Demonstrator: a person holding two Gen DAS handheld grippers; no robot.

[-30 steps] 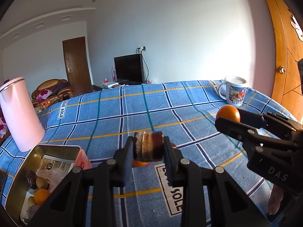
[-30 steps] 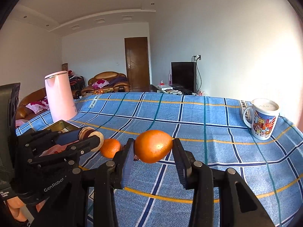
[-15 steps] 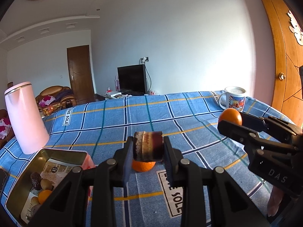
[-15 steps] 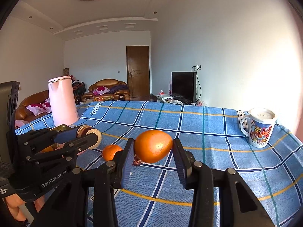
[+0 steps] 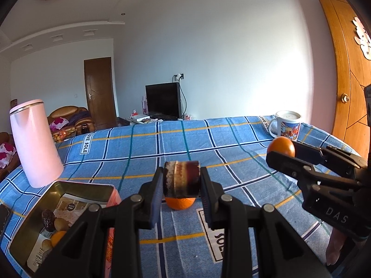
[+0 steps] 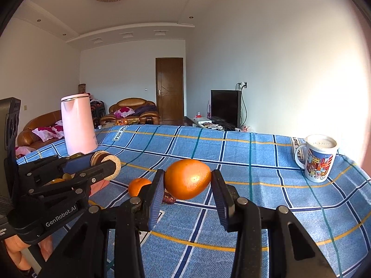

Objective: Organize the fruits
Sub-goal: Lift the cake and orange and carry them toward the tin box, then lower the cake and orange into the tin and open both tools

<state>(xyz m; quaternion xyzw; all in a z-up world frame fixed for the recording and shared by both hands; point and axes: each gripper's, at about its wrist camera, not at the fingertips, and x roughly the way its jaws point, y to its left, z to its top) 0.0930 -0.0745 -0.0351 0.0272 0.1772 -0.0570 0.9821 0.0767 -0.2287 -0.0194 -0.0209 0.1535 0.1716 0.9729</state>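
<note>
The left gripper [image 5: 181, 183] is squeezing a dark brown fruit slice [image 5: 181, 178] between its two pads. The slice is round like a thick coin, with a pale rim, and it is sitting up off the blue checked cloth [image 5: 143, 153]. From the right wrist camera the same gripper [image 6: 109, 165] is showing at 9 o'clock, with the slice [image 6: 105, 162] at its tip.

The right gripper [image 6: 187, 181] is clamping a big orange [image 6: 187, 178] between its pads. The orange is being held in the air over the cloth [image 6: 255, 162]. In the left wrist view this gripper [image 5: 281, 151] is reaching in from 3 o'clock, and the orange [image 5: 281, 147] is peeking out at its tip.

A small orange [image 5: 180, 203] is lying on the cloth just under the held slice. In the right wrist view it [image 6: 139, 186] is sitting at about 9 o'clock from the big orange. A small dark red thing [image 6: 168, 199] is lying on the cloth beside it, partly hidden by the pads.

An open metal tin [image 5: 76, 185] is sitting at 8 o'clock in the left wrist view. Inside it are a dark wrinkly fruit [image 5: 48, 217], a pale round one [image 5: 60, 224] and a little orange one [image 5: 58, 237].

A tall pink jug [image 5: 34, 142] is standing behind the tin at 9 o'clock. A painted mug [image 5: 287, 125] is standing near the far edge at 2 o'clock.
</note>
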